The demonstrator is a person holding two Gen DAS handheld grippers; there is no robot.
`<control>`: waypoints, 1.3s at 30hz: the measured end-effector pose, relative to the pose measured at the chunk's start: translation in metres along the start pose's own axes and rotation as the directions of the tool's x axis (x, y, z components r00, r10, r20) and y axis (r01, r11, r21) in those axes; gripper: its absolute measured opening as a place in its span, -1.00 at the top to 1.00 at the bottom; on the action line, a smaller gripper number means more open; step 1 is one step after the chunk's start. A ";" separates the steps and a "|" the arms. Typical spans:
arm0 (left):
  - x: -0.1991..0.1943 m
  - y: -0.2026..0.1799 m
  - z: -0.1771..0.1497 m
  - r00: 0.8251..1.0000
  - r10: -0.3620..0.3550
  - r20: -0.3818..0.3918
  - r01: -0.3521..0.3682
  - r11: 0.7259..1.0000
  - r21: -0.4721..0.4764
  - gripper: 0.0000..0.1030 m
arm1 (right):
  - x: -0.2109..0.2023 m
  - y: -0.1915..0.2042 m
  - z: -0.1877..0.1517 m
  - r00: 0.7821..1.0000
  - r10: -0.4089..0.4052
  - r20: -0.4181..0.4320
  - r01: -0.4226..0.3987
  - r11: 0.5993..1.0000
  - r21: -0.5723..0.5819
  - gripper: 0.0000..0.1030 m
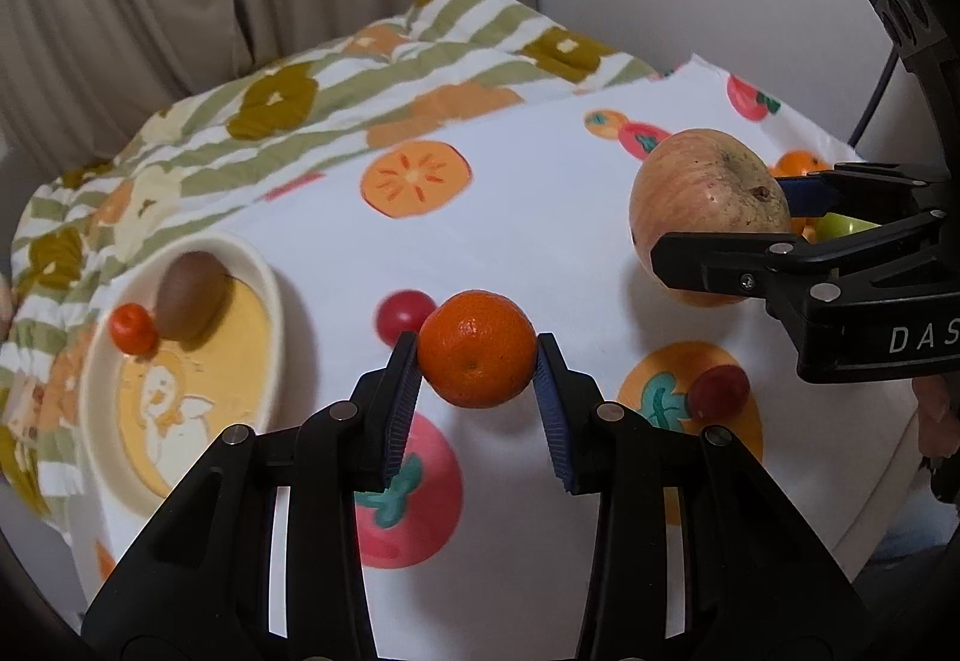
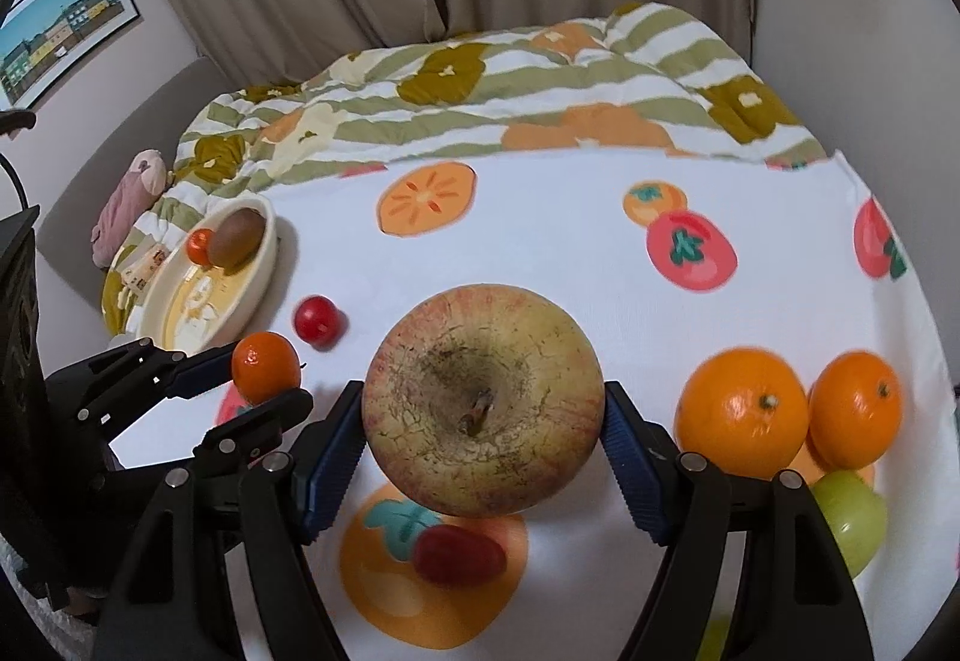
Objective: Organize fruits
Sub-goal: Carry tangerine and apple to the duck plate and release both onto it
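My left gripper (image 1: 477,355) is shut on a small mandarin (image 1: 477,349) and holds it above the white fruit-print cloth (image 1: 540,193). It also shows in the right wrist view (image 2: 267,382). My right gripper (image 2: 483,415) is shut on a large apple (image 2: 483,400), lifted over the cloth; the apple shows at the right of the left wrist view (image 1: 708,199). A cream oval dish (image 1: 270,301) at the left holds a kiwi (image 1: 192,295) and a small orange-red fruit (image 1: 133,328).
A red cherry tomato (image 1: 403,314) lies near the dish. A dark red fruit (image 2: 459,553) lies under the apple. Two oranges (image 2: 744,412) and a green fruit (image 2: 852,517) lie at the right. A striped quilt (image 2: 480,84) is bunched behind the cloth.
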State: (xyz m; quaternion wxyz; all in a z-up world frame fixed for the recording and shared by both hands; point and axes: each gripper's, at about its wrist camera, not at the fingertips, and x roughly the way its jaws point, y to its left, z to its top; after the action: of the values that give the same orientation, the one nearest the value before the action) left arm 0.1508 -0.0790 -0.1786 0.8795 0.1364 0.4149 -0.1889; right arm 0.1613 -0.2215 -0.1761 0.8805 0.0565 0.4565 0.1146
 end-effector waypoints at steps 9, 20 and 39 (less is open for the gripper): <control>-0.040 0.047 0.009 0.996 0.082 0.038 -0.078 0.992 -0.096 0.19 | -0.020 0.035 0.026 0.998 0.046 0.042 -0.043 0.997 -0.064 -0.39; -0.063 0.124 -0.006 0.985 0.173 0.013 -0.169 0.971 -0.167 0.19 | -0.009 0.102 0.053 0.991 0.122 0.045 -0.115 0.984 -0.139 -0.39; 0.009 0.235 -0.038 0.983 0.156 -0.101 -0.169 0.977 -0.132 0.19 | 0.072 0.191 0.068 0.991 0.132 -0.027 -0.134 0.985 -0.112 -0.39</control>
State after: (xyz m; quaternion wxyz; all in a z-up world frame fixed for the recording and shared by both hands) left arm 0.2351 0.1435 -0.1894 0.8799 0.1164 0.4537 -0.0804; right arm 0.2278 -0.0186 -0.1548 0.8682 0.0354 0.4530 0.1993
